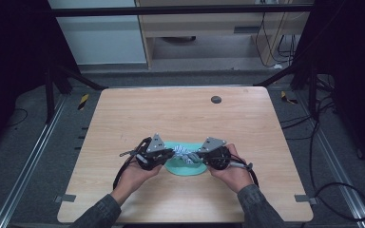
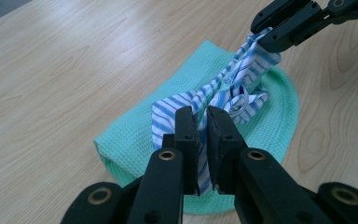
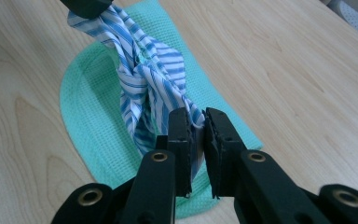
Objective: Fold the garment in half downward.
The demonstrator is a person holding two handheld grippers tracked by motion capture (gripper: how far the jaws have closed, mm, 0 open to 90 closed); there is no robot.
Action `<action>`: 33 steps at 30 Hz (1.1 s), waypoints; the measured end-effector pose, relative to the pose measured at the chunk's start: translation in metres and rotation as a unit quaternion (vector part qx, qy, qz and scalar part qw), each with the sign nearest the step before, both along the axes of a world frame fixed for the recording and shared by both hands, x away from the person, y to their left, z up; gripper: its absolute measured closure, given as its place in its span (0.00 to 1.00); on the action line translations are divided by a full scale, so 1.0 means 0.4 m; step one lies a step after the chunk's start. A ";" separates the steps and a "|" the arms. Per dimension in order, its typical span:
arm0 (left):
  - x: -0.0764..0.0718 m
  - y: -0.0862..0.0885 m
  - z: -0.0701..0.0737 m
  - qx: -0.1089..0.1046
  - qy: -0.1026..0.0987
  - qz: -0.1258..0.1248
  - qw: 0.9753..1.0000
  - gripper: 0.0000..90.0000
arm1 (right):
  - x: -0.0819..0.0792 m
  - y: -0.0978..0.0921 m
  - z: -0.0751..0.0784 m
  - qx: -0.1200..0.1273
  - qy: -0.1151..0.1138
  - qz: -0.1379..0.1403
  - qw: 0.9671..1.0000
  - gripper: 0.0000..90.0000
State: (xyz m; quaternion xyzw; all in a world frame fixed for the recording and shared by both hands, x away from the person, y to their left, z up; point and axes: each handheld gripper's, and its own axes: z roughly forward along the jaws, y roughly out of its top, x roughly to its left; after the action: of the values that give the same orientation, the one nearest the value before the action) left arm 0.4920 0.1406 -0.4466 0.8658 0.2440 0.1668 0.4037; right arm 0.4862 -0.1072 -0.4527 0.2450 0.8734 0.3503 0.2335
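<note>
Both claws pinch opposite ends of the striped cloth [image 2: 223, 91], the left claw [image 2: 202, 122] near its lower edge, the right claw [image 3: 199, 122] opposite, holding it bunched just above the green towel [image 3: 88, 116] on the counter [image 1: 180, 114], seemingly to spread it.
</note>
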 end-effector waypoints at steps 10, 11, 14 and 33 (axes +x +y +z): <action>-0.003 0.006 -0.013 -0.005 0.006 0.002 1.000 0.93 | -0.012 -0.004 -0.012 0.000 0.011 0.001 1.000 0.85; -0.004 0.006 -0.014 -0.005 0.005 0.002 1.000 0.93 | -0.013 -0.004 -0.015 0.000 0.014 0.001 1.000 0.81; -0.004 0.006 -0.014 -0.005 0.004 0.001 1.000 0.93 | -0.013 -0.004 -0.019 0.000 0.020 -0.001 1.000 0.77; -0.037 0.009 -0.028 -0.002 0.008 -0.018 1.000 0.92 | -0.043 0.002 -0.031 -0.005 0.034 0.015 0.999 0.93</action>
State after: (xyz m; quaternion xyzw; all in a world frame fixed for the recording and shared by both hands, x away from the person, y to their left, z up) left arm 0.4773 0.1440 -0.4580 0.8705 0.2316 0.1523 0.4066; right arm 0.4688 -0.1063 -0.4650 0.2419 0.8862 0.3409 0.1998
